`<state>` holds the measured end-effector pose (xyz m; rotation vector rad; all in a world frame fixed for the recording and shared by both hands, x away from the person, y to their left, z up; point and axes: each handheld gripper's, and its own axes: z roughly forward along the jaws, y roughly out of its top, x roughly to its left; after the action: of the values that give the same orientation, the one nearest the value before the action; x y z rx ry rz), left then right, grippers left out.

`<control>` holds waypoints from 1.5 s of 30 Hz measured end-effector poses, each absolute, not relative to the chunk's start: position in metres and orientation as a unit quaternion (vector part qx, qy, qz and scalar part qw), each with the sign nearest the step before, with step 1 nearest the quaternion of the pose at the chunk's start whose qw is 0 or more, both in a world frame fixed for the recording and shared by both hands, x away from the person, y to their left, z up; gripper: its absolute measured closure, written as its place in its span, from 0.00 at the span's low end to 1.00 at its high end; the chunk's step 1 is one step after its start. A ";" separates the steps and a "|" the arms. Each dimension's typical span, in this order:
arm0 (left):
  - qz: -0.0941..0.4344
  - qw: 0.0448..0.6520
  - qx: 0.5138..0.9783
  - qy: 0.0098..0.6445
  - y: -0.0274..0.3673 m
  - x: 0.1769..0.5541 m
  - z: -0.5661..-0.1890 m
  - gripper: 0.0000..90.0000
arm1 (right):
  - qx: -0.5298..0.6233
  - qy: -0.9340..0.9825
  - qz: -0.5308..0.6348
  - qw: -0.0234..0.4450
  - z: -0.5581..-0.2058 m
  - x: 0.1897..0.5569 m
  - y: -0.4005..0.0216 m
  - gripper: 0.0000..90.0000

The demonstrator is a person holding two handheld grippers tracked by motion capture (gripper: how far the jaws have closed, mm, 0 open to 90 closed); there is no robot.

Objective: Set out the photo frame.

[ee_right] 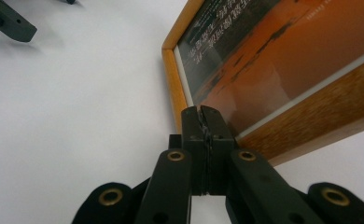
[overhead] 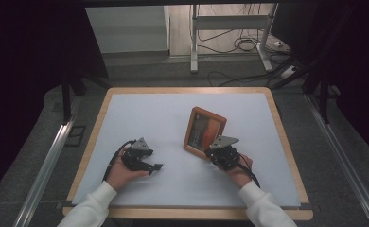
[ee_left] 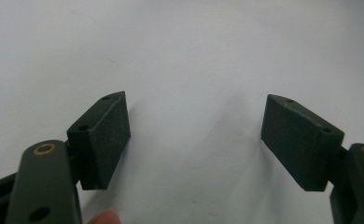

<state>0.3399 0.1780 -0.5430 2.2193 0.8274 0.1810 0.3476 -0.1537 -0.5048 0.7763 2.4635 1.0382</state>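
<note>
Clenched jaws of the right gripper (ee_right: 203, 114) meet pad to pad at the near corner of a wooden picture frame (ee_right: 283, 70), with nothing caught between them; whether the tips actually touch the wood cannot be told from the right gripper view. The frame, holding an orange sunset print behind glass, sits right of centre on the white mat (overhead: 140, 118), its far edge apparently lifted so the face tilts toward the person, though its support is hidden. The right gripper (overhead: 213, 152) hovers at the frame's lower right corner in the high view, held by a hand in a white sleeve. Across the mat, well apart from the frame, the left gripper (ee_left: 195, 135) hangs released, its two pads spread wide over bare white surface, and shows at the left (overhead: 153, 166) in the high view. A wooden-edged table (overhead: 286, 142) carries the mat.

Judging by this pose, the step is a nudge or steadying press at the corner. Done well, it means pushing low on the wood rather than on the glass, slowly, so the frame slides instead of tipping.
</note>
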 end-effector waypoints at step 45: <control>0.067 0.374 0.867 0.323 0.179 0.341 -0.543 0.25 | 0.284 0.876 0.350 0.173 -0.514 0.347 -0.166 1.00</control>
<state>0.3407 0.1791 -0.5429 2.2203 0.8262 0.1722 0.3466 -0.1656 -0.5138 0.8065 2.4844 0.9940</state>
